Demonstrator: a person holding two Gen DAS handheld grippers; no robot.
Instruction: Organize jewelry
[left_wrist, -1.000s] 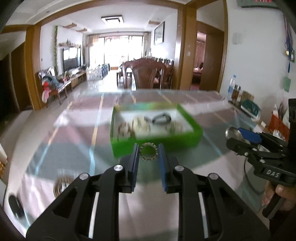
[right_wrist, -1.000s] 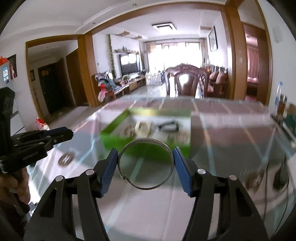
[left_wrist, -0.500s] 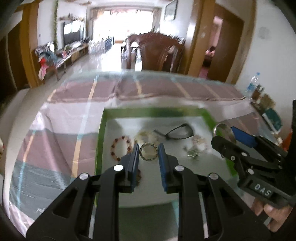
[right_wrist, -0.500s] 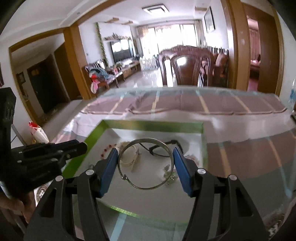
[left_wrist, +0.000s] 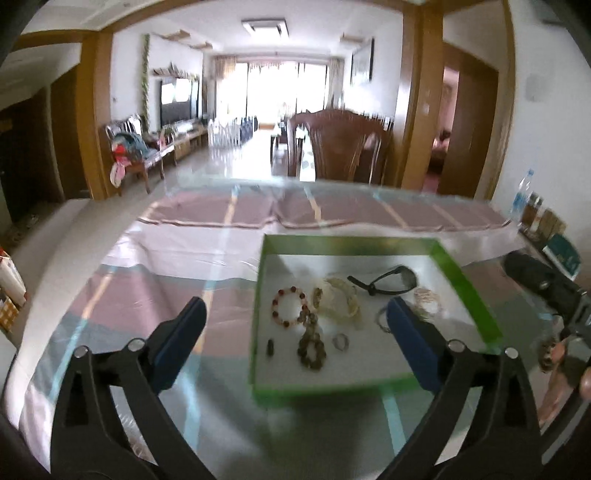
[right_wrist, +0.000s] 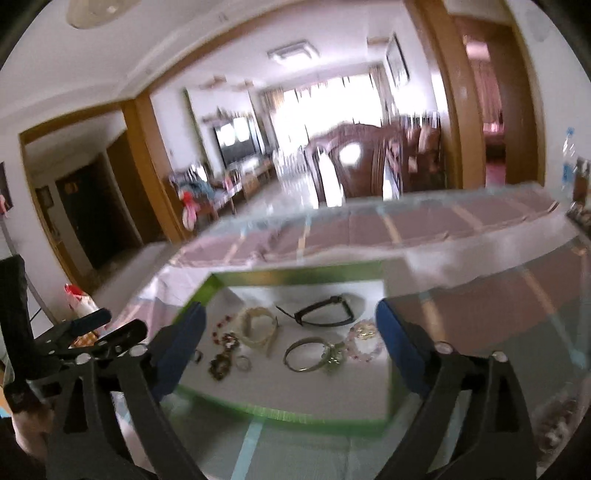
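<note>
A green tray (left_wrist: 476, 295) with a white floor holds several pieces of jewelry: a red bead bracelet (left_wrist: 289, 307), a small ring (left_wrist: 340, 342), a brown bead bracelet (left_wrist: 312, 347) and a black band (left_wrist: 388, 280). My left gripper (left_wrist: 295, 343) is open and empty above the tray's near left part. My right gripper (right_wrist: 290, 347) is open and empty above the same tray (right_wrist: 303, 410). A silver bangle (right_wrist: 304, 355) lies in the tray beside a pink bracelet (right_wrist: 364, 341).
The tray sits on a glass-topped table with a pink and grey striped cloth (left_wrist: 166, 295). A wooden chair (left_wrist: 343, 147) stands at the far edge. Bottles and boxes (left_wrist: 535, 214) stand at the right. More jewelry (right_wrist: 557, 417) lies on the table at the right.
Both grippers have opened. The small ring left the left gripper and the silver bangle left the right gripper; both now lie in the tray. Both grippers have drawn back.
</note>
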